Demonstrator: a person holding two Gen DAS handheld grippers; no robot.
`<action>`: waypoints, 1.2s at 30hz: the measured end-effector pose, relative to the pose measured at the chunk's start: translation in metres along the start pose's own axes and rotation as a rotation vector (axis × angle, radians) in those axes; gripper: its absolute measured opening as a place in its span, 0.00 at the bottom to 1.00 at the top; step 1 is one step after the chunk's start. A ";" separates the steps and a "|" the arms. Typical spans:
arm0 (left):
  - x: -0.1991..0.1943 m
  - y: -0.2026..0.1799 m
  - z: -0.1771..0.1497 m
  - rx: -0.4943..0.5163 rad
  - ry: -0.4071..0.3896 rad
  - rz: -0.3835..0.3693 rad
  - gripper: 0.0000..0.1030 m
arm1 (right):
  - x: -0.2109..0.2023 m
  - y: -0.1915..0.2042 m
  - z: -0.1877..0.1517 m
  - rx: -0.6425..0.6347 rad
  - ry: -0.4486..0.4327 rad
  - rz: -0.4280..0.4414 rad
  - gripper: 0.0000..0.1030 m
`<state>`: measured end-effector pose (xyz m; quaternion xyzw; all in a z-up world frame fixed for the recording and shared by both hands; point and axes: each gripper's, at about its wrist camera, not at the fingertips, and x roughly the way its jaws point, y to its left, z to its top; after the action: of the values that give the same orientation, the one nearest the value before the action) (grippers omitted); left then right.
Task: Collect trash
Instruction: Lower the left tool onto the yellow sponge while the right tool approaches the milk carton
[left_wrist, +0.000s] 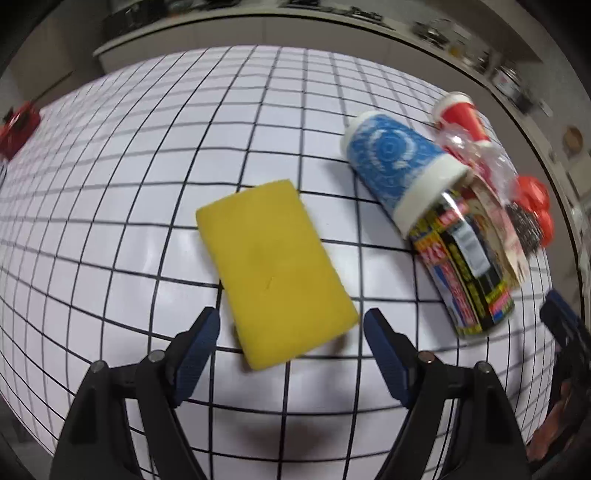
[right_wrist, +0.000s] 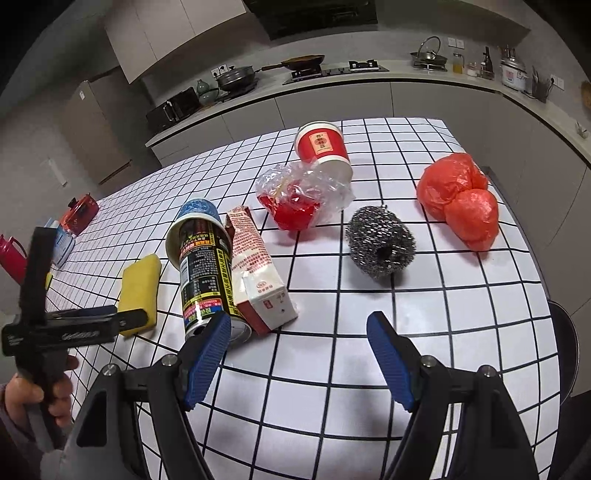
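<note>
A yellow sponge (left_wrist: 277, 266) lies flat on the checked table (left_wrist: 110, 184). My left gripper (left_wrist: 291, 328) hangs open over its near end, pads apart from it. To the right, a black-labelled can (left_wrist: 465, 273) lies with its top stuck in a blue paper cup (left_wrist: 391, 162). My right gripper (right_wrist: 297, 328) is open over bare table (right_wrist: 443, 314); its left finger (right_wrist: 210, 347) is just in front of the can (right_wrist: 201, 273). A red-and-white carton (right_wrist: 258, 273) lies beside the can. The sponge (right_wrist: 140, 284) and the left gripper (right_wrist: 131, 319) show at the left.
Further back lie crumpled clear plastic (right_wrist: 299, 199), a tipped red paper cup (right_wrist: 323, 147), a steel scourer (right_wrist: 380, 240) and red plastic bags (right_wrist: 458, 195). A red container (right_wrist: 79, 214) sits at the far left edge. A hand (right_wrist: 33, 391) holds the left gripper. Kitchen counters lie behind.
</note>
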<state>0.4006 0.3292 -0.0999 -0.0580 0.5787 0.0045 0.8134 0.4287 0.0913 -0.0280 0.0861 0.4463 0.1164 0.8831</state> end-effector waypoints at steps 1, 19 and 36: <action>0.002 0.001 0.000 -0.025 -0.003 0.009 0.79 | 0.001 0.002 0.000 -0.003 0.001 0.001 0.75; 0.001 -0.026 -0.038 0.114 -0.055 0.017 0.65 | 0.021 0.016 0.012 -0.038 0.017 0.003 0.75; 0.007 -0.075 -0.065 0.181 -0.069 -0.023 0.64 | 0.055 0.021 0.030 -0.056 0.066 0.047 0.55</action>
<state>0.3470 0.2477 -0.1214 0.0093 0.5476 -0.0554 0.8349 0.4818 0.1257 -0.0466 0.0680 0.4696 0.1525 0.8669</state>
